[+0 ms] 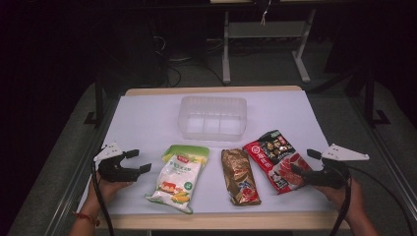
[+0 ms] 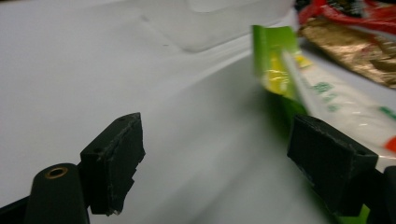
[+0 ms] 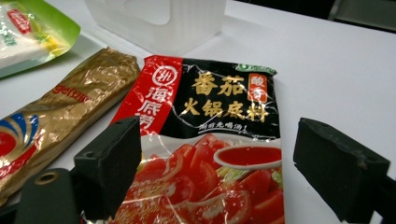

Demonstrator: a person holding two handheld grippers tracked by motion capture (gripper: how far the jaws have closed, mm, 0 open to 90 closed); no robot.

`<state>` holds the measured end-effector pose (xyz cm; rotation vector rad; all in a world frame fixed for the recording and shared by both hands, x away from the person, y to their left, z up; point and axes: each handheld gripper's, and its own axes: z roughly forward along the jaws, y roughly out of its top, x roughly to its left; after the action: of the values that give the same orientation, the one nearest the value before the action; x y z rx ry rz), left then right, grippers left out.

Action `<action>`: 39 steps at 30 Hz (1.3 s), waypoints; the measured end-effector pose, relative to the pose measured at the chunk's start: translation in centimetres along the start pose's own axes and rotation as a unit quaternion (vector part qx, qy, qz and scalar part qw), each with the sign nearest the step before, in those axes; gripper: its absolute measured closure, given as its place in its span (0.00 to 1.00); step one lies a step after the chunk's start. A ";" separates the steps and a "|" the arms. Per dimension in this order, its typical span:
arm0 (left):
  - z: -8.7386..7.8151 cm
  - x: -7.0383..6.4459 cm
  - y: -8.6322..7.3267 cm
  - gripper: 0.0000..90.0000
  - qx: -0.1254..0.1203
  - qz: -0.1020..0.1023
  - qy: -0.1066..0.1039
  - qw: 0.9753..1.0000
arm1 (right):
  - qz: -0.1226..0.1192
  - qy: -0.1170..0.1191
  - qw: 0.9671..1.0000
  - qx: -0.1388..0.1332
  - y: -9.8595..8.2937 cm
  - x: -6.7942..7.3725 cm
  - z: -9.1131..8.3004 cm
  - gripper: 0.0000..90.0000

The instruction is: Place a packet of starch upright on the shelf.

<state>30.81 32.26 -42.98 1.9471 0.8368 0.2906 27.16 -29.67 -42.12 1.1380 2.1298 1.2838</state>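
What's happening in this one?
A person holds a gripper in each hand at a white table. Three food packets lie in a row before a clear plastic tub. The right gripper, jaws open, sits over the red and black packet. The left gripper, also open, is beside the green and white packet. The gold packet lies between them. Nothing is grasped.

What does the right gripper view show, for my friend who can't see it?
The right gripper, jaws open, hovers over a red-and-black tomato packet on a white table. A gold packet lies left of it and a clear tub stands behind.
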 end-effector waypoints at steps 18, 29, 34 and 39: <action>2.7 -0.2 1.2 0.27 0.050 -0.029 -0.099 0.993 | -0.013 0.030 0.999 0.013 0.0 0.6 0.3 0.26; 6.8 0.5 3.7 0.19 0.105 -0.054 -0.137 0.984 | -0.014 0.027 0.999 0.017 -0.4 0.4 0.3 0.26; 9.1 0.0 4.1 0.18 0.141 -0.053 -0.146 0.978 | -0.013 0.026 0.999 0.016 -0.4 0.5 0.1 0.26; 11.4 -1.0 4.8 0.19 0.164 -0.037 -0.179 0.969 | -0.013 0.029 0.999 0.016 -0.4 0.6 0.1 0.26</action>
<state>38.10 22.32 -44.55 2.1789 0.7461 -0.2572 26.75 -29.23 -42.47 1.0943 2.2068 1.2909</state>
